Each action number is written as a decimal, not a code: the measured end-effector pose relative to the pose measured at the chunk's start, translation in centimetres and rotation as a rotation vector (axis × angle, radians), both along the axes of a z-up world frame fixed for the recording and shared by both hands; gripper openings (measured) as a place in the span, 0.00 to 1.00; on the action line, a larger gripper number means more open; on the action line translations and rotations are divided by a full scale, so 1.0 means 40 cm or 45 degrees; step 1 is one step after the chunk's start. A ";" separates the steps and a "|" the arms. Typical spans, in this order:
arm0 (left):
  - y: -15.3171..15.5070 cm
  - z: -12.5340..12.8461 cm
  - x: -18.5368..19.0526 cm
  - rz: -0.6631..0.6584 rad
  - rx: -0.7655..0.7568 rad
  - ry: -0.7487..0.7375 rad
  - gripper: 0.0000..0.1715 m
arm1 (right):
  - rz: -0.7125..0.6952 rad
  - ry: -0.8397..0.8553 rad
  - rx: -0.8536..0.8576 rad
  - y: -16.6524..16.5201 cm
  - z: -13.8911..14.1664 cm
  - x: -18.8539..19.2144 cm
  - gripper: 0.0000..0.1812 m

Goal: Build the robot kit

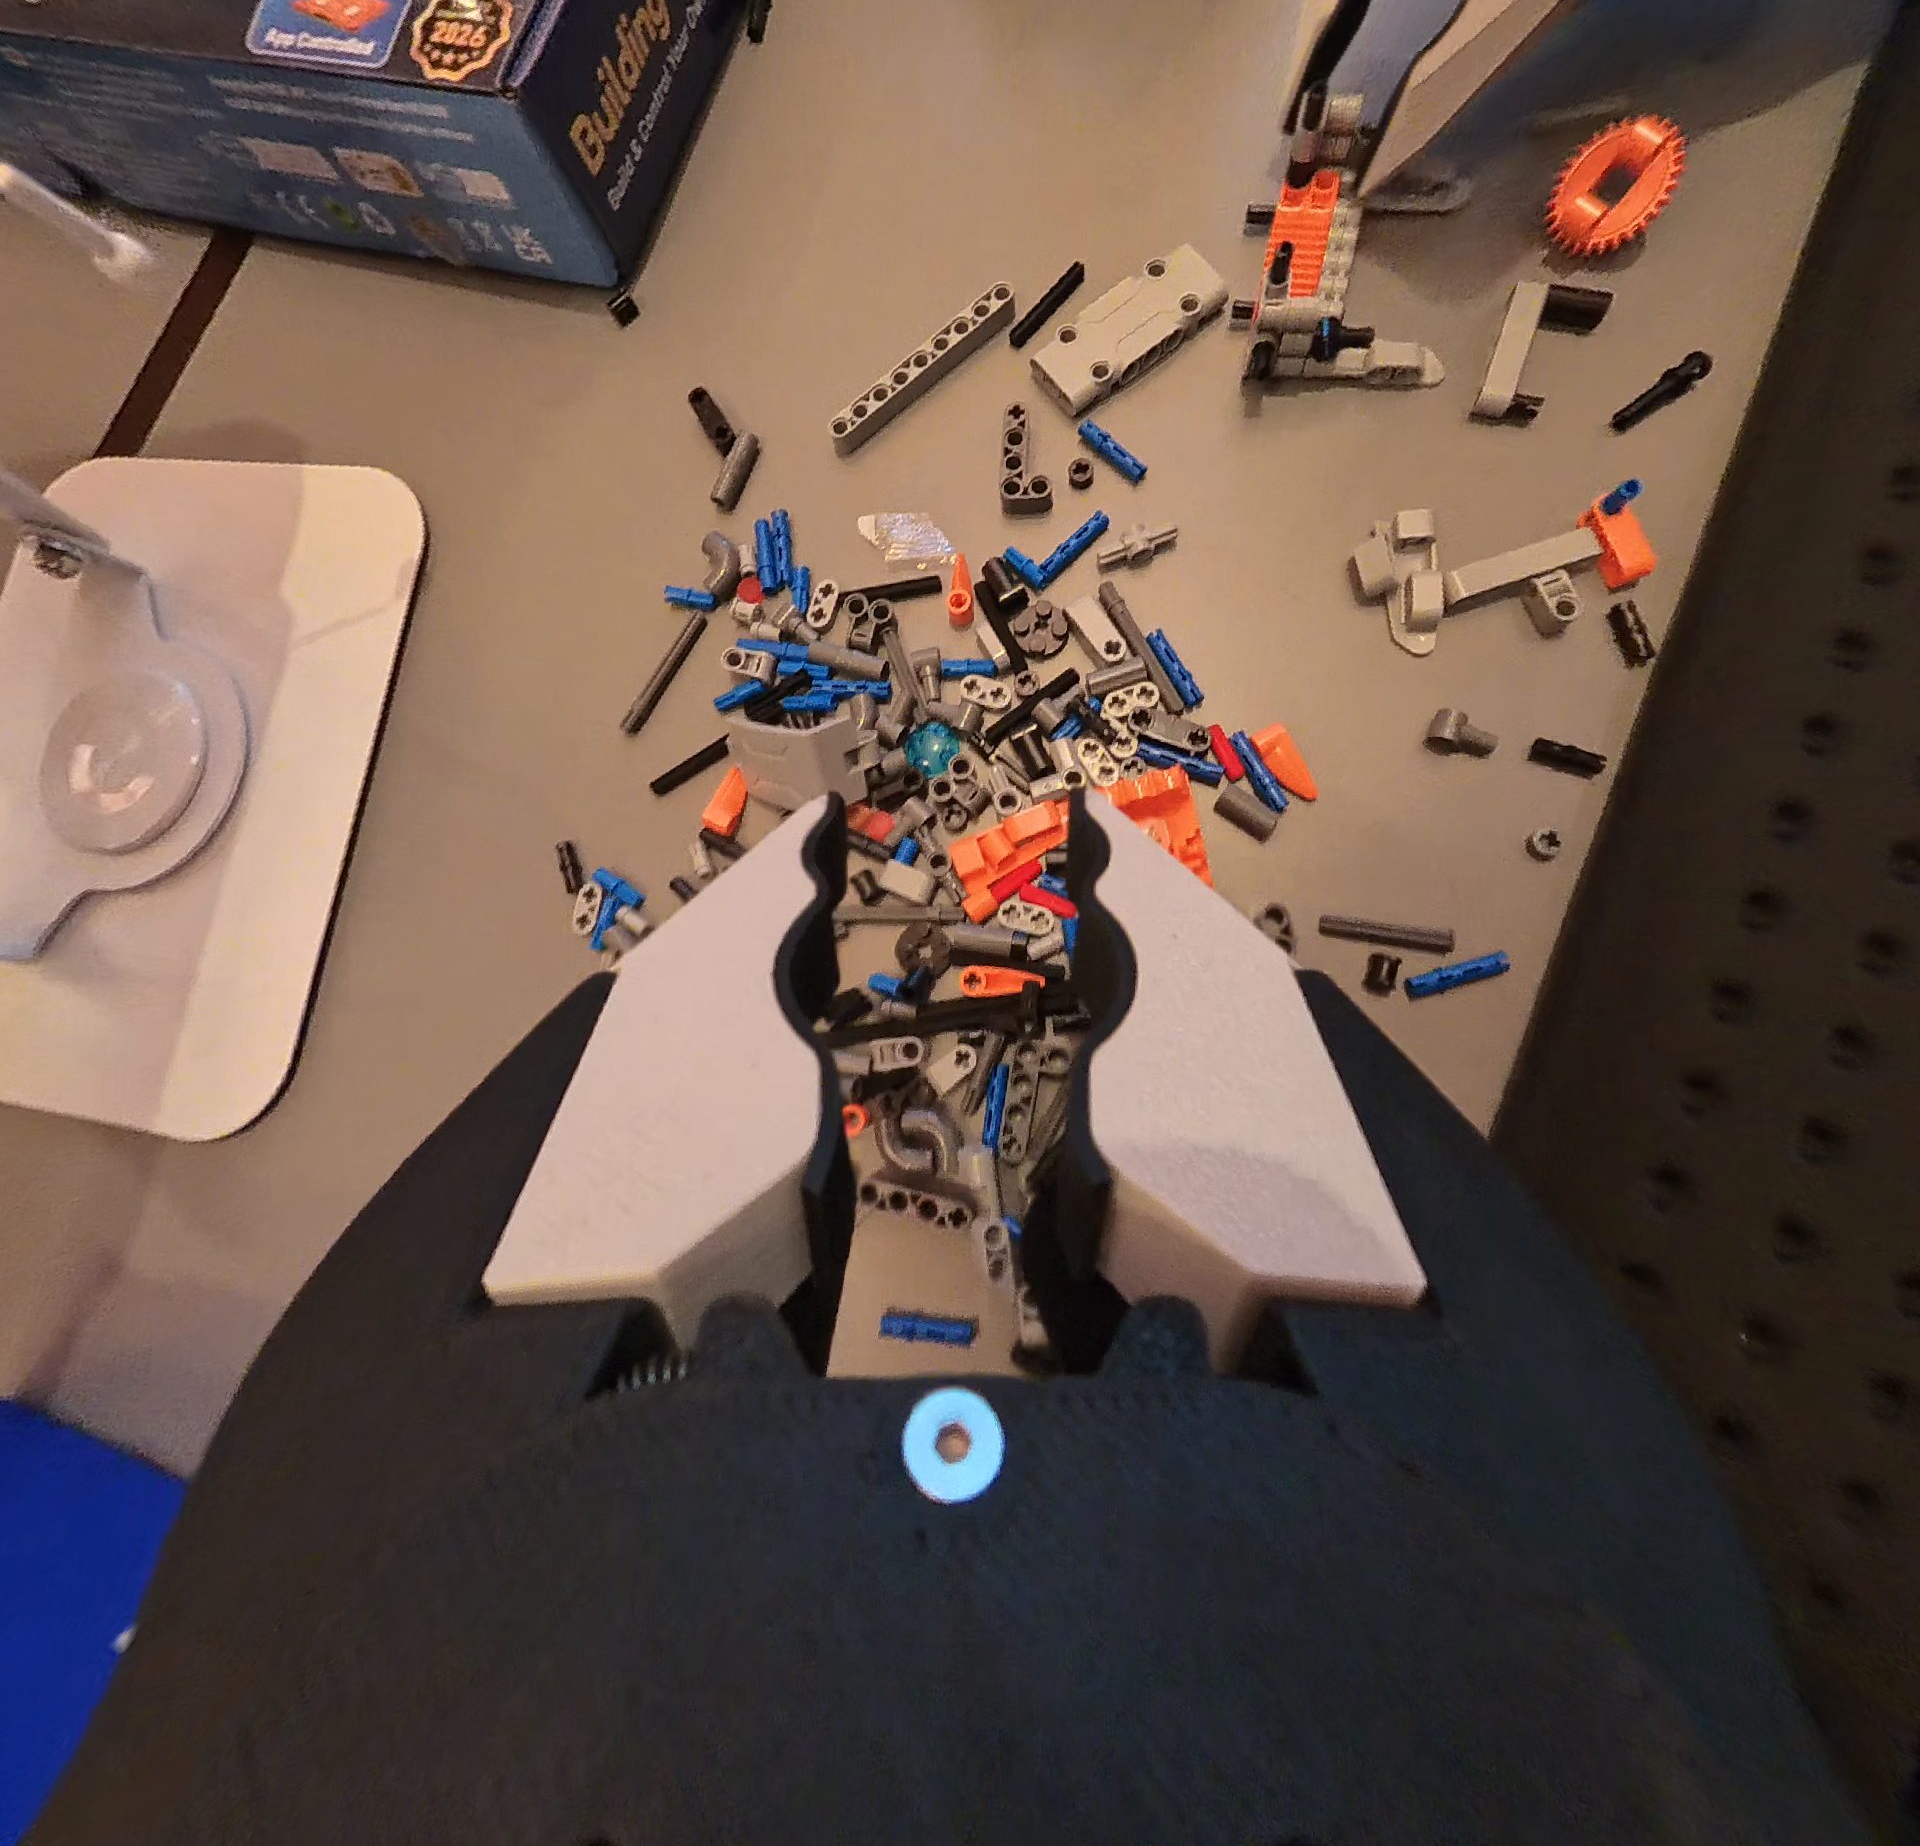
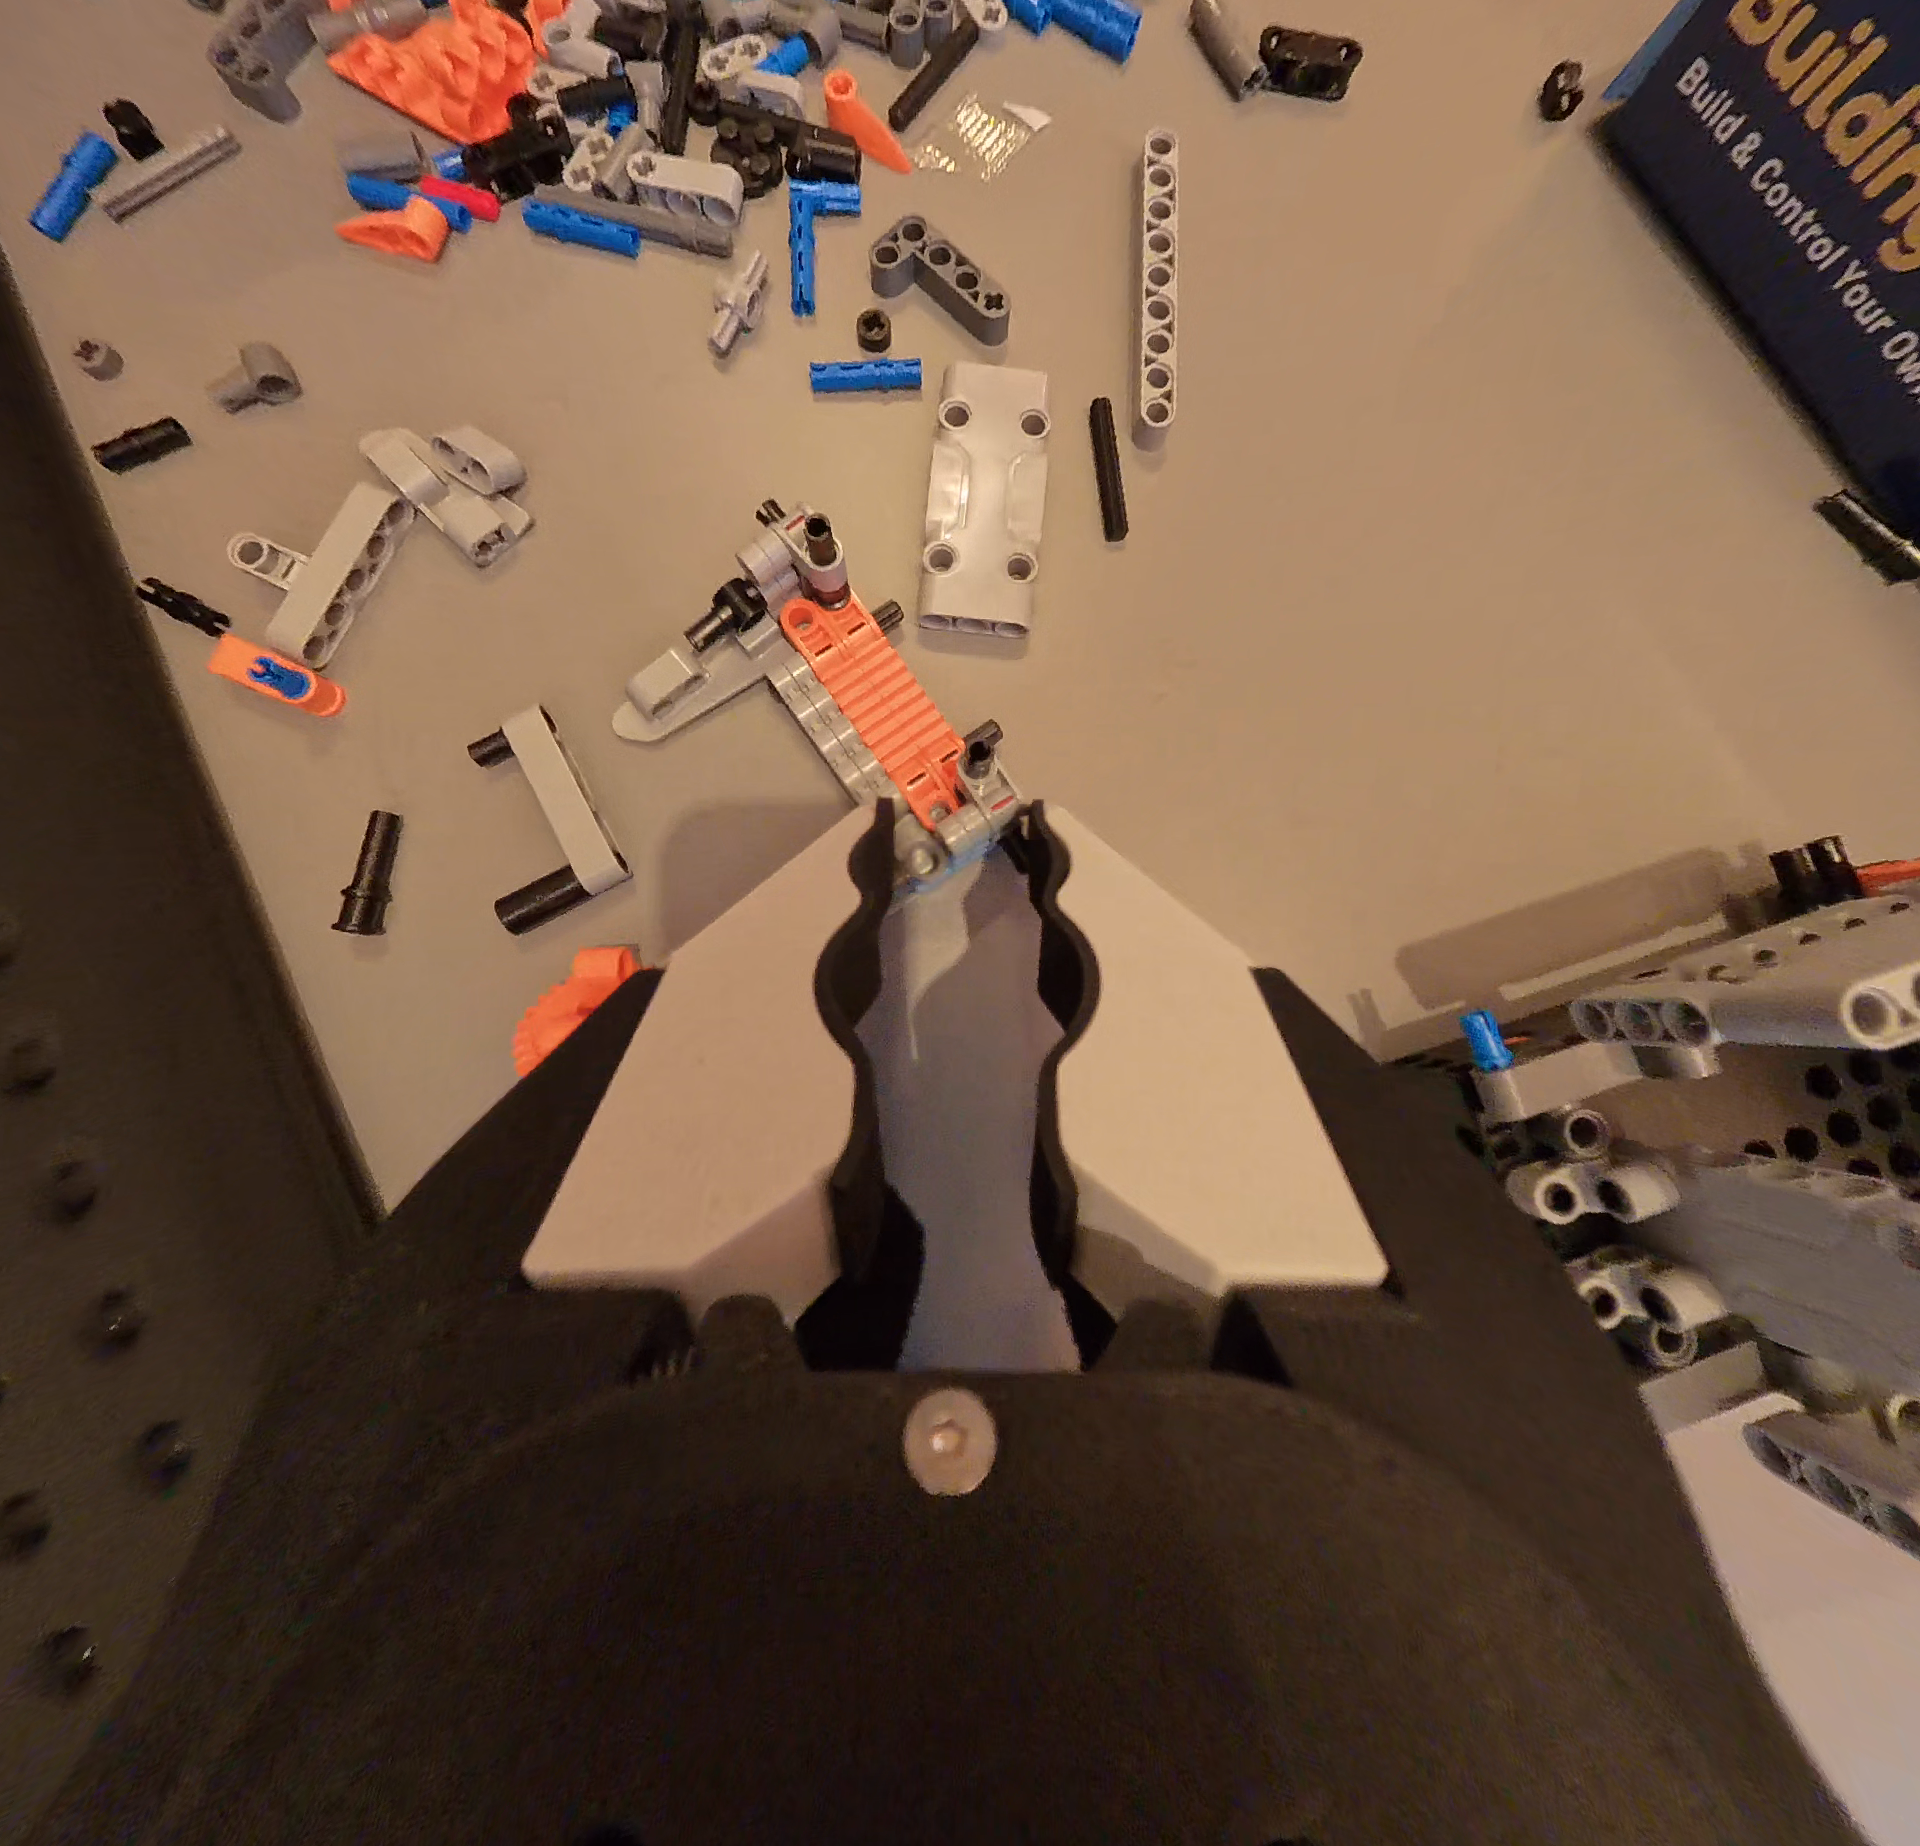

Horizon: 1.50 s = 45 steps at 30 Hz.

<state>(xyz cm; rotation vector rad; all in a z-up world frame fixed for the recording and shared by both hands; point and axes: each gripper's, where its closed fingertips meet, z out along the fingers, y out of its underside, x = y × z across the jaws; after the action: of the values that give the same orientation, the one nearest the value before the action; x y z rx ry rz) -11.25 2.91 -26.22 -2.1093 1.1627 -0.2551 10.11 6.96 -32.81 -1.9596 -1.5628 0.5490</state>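
Jaws of left gripper [image 1: 954, 820] standing open, hovering over pile of bricks [image 1: 966, 716]; right gripper [image 2: 958, 822] pointing down, clamping end of orange-grey assembly [image 2: 868, 700].

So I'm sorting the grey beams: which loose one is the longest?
The straight long beam with a single row of many holes, lying alone beside the grey panel. The L-shaped beam near it is darker, bent and far shorter.
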 end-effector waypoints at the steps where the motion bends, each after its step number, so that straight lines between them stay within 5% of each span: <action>1: 0.003 -0.008 0.006 -0.004 -0.008 -0.011 0.23 | 0.004 -0.006 0.002 -0.001 -0.002 0.001 0.12; 16: 0.040 -0.092 -0.005 0.053 -0.084 -0.117 0.23 | -0.166 0.177 0.110 0.028 0.084 0.106 0.08; 30: 0.052 -0.121 -0.017 0.083 -0.114 -0.127 0.23 | -0.366 0.146 0.039 0.063 0.038 0.179 0.08; 33: 0.053 -0.124 -0.018 0.085 -0.120 -0.130 0.24 | -0.385 0.117 0.021 0.069 0.020 0.181 0.14; 43: 0.057 -0.121 -0.027 0.105 -0.112 -0.146 0.24 | -0.721 0.468 0.157 0.160 0.151 0.283 0.15; 45: 0.057 -0.119 -0.026 0.105 -0.108 -0.150 0.24 | -0.802 0.471 0.199 0.183 0.163 0.310 0.21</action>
<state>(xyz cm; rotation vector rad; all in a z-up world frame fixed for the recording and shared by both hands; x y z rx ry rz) -12.30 5.19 -30.97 -2.1787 1.0099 -0.3907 22.52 14.30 -26.29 -1.9504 -0.6872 0.4652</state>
